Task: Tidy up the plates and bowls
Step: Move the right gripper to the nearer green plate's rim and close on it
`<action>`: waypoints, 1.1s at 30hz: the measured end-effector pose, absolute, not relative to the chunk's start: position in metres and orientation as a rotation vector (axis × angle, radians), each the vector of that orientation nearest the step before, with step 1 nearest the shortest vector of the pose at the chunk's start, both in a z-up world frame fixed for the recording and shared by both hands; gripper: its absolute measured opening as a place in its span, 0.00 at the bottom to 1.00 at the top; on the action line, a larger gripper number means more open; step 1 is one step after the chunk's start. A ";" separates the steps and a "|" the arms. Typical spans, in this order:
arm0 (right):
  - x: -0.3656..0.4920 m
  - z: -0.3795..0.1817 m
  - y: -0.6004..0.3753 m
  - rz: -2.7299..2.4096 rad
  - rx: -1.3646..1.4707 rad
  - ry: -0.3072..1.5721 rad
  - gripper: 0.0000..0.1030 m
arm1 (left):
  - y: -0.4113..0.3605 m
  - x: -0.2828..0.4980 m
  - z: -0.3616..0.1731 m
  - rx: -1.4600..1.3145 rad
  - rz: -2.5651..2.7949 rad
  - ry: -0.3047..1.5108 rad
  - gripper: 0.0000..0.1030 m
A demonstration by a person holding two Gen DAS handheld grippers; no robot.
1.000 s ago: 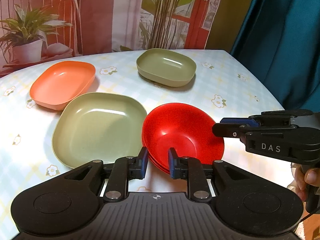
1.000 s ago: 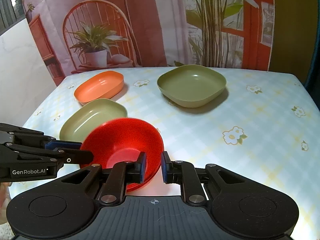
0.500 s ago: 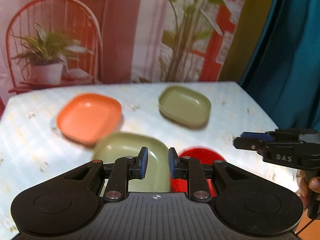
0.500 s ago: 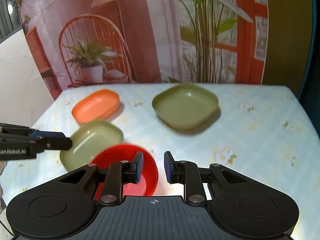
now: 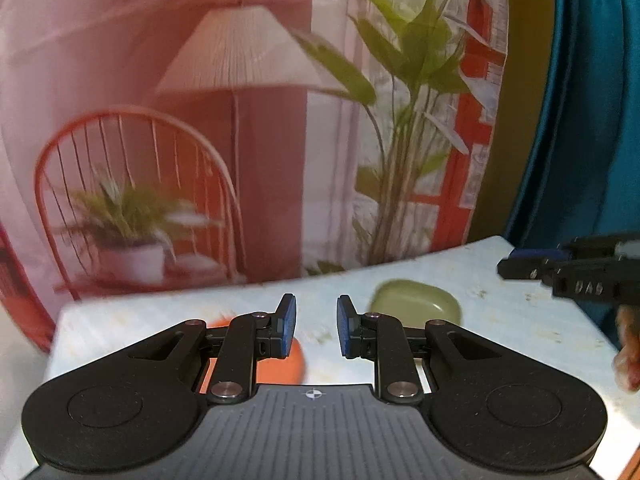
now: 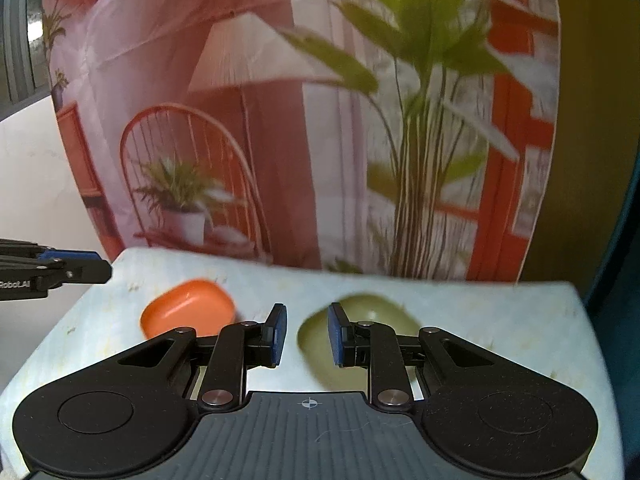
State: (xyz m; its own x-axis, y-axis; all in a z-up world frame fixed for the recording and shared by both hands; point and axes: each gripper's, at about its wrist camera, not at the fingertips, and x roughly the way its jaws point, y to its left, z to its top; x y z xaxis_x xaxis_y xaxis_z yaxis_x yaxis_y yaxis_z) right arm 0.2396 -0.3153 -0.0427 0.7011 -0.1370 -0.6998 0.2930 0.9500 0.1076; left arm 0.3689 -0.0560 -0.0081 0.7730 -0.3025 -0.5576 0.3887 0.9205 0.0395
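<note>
Plates and bowls are lying on the tabletop (image 6: 500, 320): an orange dish (image 6: 188, 312) at the left and an olive-green dish (image 6: 360, 332) further right, both empty. Both tools have been rising away from the red bowls, which are now out of view, so that stacking seems finished. The left tool (image 5: 312, 330) is standing slightly open and holding nothing. The right tool (image 6: 307, 334), whose jaws have just been opening, is also gripping nothing.

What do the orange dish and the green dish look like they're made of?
Orange dish: probably matte plastic, uniform colour, soft rounded rim, only a dull sheen. Green dish: seemingly the same plastic, olive, one faint highlight inside. Motion blur leaves melamine or similar open.
</note>
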 end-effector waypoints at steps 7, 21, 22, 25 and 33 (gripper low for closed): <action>0.274 -0.035 -0.341 -0.254 0.209 0.725 0.21 | -0.061 0.409 0.011 0.171 -0.332 0.521 0.22; 0.300 -0.103 -0.404 -0.325 0.243 0.790 0.21 | -0.100 0.477 -0.068 0.139 -0.365 0.658 0.22; 0.300 -0.110 -0.408 -0.330 0.246 0.801 0.21 | -0.103 0.482 -0.076 0.134 -0.366 0.674 0.22; 0.299 -0.129 -0.417 -0.344 0.261 0.829 0.21 | -0.108 0.494 -0.096 0.109 -0.375 0.712 0.22; 0.295 -0.179 -0.436 -0.371 0.311 0.895 0.21 | -0.123 0.516 -0.145 0.076 -0.420 0.814 0.33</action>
State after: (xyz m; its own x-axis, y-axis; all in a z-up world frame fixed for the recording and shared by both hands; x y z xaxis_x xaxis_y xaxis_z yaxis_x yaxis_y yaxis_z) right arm 0.2950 -0.4356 -0.1790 0.5695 -0.1823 -0.8015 0.4377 0.8926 0.1079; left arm 0.5159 -0.1228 -0.1445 0.6094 -0.3342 -0.7190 0.3916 0.9153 -0.0935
